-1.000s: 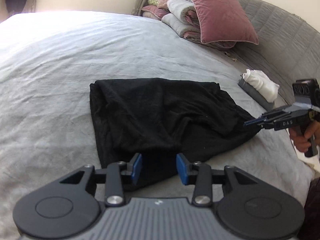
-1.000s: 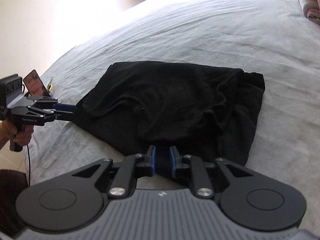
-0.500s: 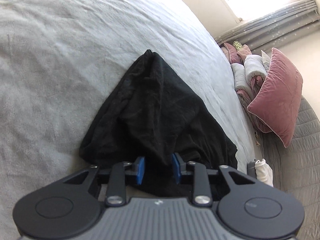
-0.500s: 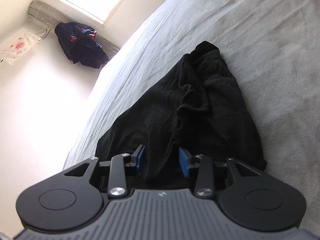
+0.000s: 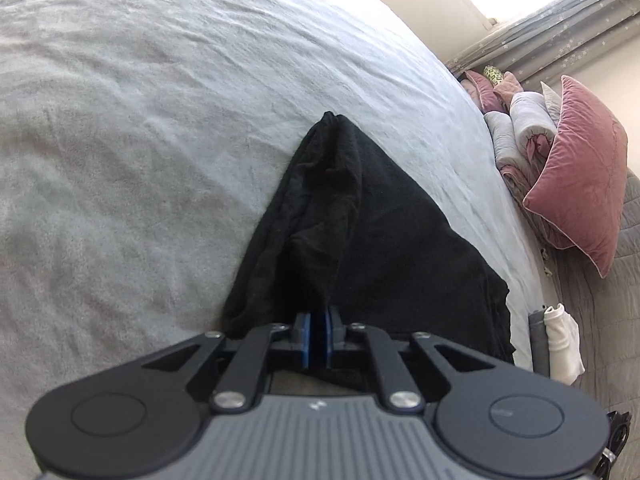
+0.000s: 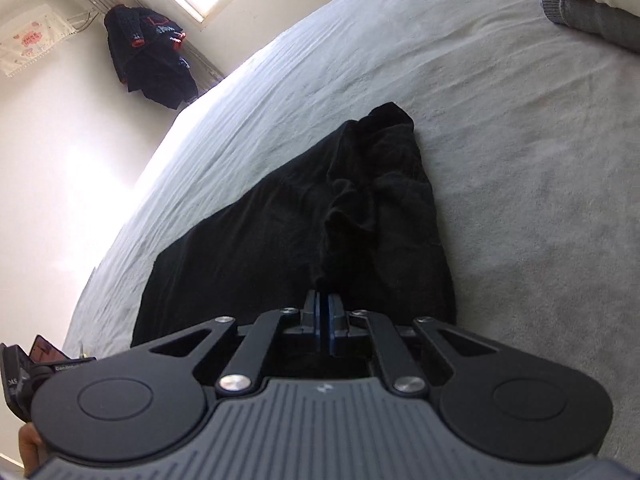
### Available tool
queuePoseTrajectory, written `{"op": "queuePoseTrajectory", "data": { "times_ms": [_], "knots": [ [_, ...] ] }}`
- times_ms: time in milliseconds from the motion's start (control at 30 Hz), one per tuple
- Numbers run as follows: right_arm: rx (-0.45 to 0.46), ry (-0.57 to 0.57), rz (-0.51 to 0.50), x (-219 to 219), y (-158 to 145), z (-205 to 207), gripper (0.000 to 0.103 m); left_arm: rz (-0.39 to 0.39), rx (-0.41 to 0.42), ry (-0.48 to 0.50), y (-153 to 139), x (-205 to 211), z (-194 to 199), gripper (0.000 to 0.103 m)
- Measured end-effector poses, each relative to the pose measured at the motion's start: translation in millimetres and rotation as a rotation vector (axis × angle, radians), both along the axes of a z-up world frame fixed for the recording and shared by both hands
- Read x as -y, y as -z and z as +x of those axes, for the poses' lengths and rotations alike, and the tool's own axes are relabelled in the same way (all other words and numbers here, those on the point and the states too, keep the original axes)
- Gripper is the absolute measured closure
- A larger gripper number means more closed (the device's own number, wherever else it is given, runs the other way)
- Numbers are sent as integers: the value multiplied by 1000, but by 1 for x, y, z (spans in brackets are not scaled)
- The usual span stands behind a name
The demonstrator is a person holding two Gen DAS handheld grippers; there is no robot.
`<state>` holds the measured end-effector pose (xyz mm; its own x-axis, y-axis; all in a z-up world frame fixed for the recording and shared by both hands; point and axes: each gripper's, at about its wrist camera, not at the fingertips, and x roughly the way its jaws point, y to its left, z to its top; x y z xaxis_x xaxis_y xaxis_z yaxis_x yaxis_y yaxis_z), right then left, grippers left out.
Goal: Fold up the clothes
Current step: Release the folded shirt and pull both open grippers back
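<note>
- One black garment, soft, matte knit with a slightly fuzzy nap, lies on the bed in a rough wedge that narrows to a bunched point at its far end; deep creases run along its length.
- The left gripper has its two blue-padded fingers pressed nearly together, pinching a ridge of the garment's near edge between them.
- The right gripper is likewise closed on a raised fold of the same cloth, its blue pads all but touching.
- Both tools are black plastic with ribbed grey bodies, round side discs and silver pivot screws.
- The grey bedspread beneath is fleecy and lightly wrinkled, one broad sheet across the bed.
- Just beside the garment's right edge sit two folded pieces: a grey one and a white one upon it, smooth cotton perhaps.
- Farther off, one dusty-pink velvet cushion with pale piping leans on rolled grey and pink bedding.
- One quilted grey headboard lies behind it.
- In the right wrist view, one dark jacket hangs near the window, beside a white cloth hanging with red print, too blurred to read.
</note>
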<state>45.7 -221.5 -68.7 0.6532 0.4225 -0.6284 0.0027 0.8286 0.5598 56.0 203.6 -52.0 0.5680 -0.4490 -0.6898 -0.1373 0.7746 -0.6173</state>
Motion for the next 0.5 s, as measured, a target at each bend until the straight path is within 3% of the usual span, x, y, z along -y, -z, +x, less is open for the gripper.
{"op": "queuePoseTrajectory", "data": {
  "times_ms": [67,100,133,200,267,300,400,467,500],
  "knots": [
    [14,-25,-6,1,-4,-5,89,9,2,24,-6,-3,-1,77],
    [28,-34,-16,2,-9,-7,87,29,21,34,-13,-5,-2,63],
    [52,-40,-36,3,-17,-9,87,61,55,43,-22,-7,-4,59],
    [99,-52,-77,5,-31,-13,86,160,114,63,-40,-7,-3,57],
    [156,-49,-128,3,-42,-13,69,255,176,80,-52,2,4,54],
    [193,-45,-162,0,-47,-9,54,301,208,87,-58,8,9,52],
    [285,-40,-275,-21,-53,11,52,395,304,122,-61,36,32,51],
    [333,-36,-364,-39,-49,28,52,399,371,164,-55,53,46,54],
    [347,-34,-405,-46,-46,35,52,398,395,174,-50,60,53,62]
  ]
}}
